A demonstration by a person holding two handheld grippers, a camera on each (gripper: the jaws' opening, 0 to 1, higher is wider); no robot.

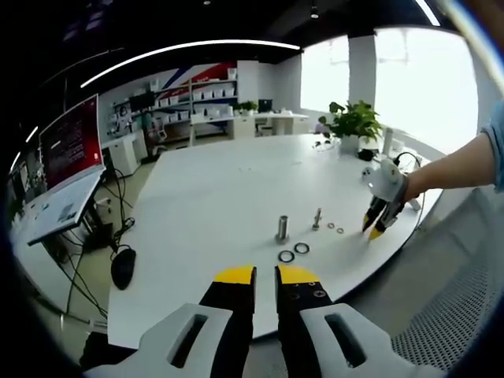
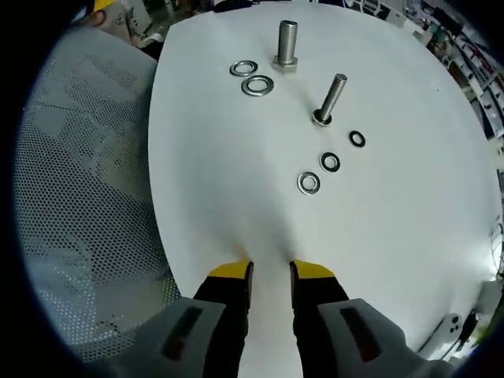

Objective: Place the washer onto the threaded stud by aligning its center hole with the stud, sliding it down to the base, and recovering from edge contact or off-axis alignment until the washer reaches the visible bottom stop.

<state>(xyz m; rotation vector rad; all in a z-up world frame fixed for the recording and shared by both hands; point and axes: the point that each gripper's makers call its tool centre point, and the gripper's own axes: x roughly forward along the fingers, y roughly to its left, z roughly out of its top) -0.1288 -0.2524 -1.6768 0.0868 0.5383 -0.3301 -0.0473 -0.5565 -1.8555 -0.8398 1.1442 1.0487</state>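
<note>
On the white table [image 1: 213,197] a thick threaded stud [image 1: 282,228] and a thinner stud [image 1: 317,218] stand upright. Two large washers [image 1: 293,252] lie flat in front of the thick stud, and small washers [image 1: 336,228] lie beside the thin one. My left gripper [image 1: 265,276] hovers at the table's near edge, open by a narrow gap with nothing in it. In the right gripper view the thick stud [image 2: 287,43], the thin stud [image 2: 335,96], two large washers [image 2: 250,77] and three small washers [image 2: 330,162] lie ahead of my right gripper [image 2: 271,276], which is open and holds nothing. A person's hand holds this right gripper [image 1: 372,228] right of the small washers.
A grey mesh chair [image 2: 87,197] stands beside the table [image 2: 205,197]. A potted plant [image 1: 353,126] sits at the table's far right. A monitor on a desk [image 1: 71,150] and cables with a black mouse-like object [image 1: 122,268] are on the left.
</note>
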